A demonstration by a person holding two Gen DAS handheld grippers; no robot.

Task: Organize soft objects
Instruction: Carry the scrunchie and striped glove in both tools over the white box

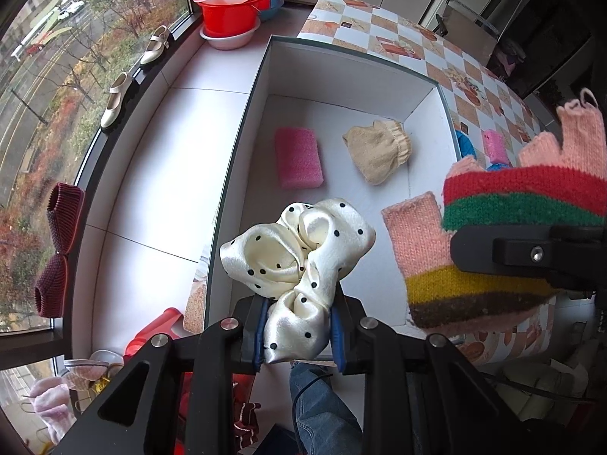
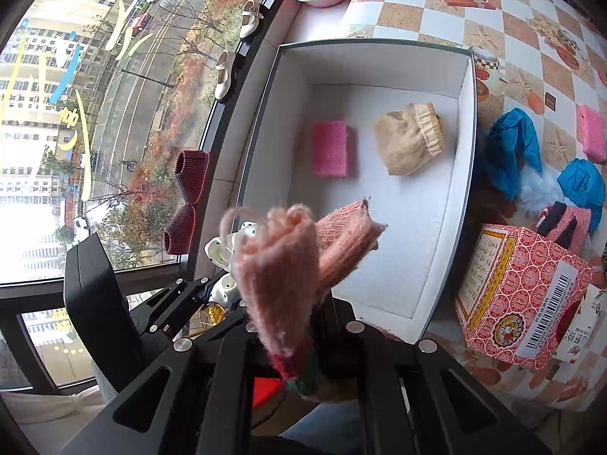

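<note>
My left gripper [image 1: 299, 335] is shut on a cream satin scrunchie with black dots [image 1: 299, 254], held above the near end of a white box [image 1: 261, 87]. My right gripper [image 2: 303, 345] is shut on a pink knitted glove with coloured stripes [image 2: 277, 265]; the glove also shows in the left wrist view [image 1: 504, 204] beside the scrunchie. The box [image 2: 464, 121] holds a pink sponge [image 1: 298, 158] [image 2: 330, 148] and a beige knitted piece [image 1: 377, 149] [image 2: 409, 138]. My left gripper [image 2: 224, 284] with the scrunchie shows at the box's near left corner.
On the checkered tablecloth [image 2: 504, 22] right of the box lie blue padded mittens [image 2: 512, 151], another pink sponge [image 2: 592, 132] and a red patterned carton [image 2: 523, 292]. Shoes [image 1: 114, 100], maroon slippers [image 1: 60, 235] and stacked red basins [image 1: 235, 3] line the window sill.
</note>
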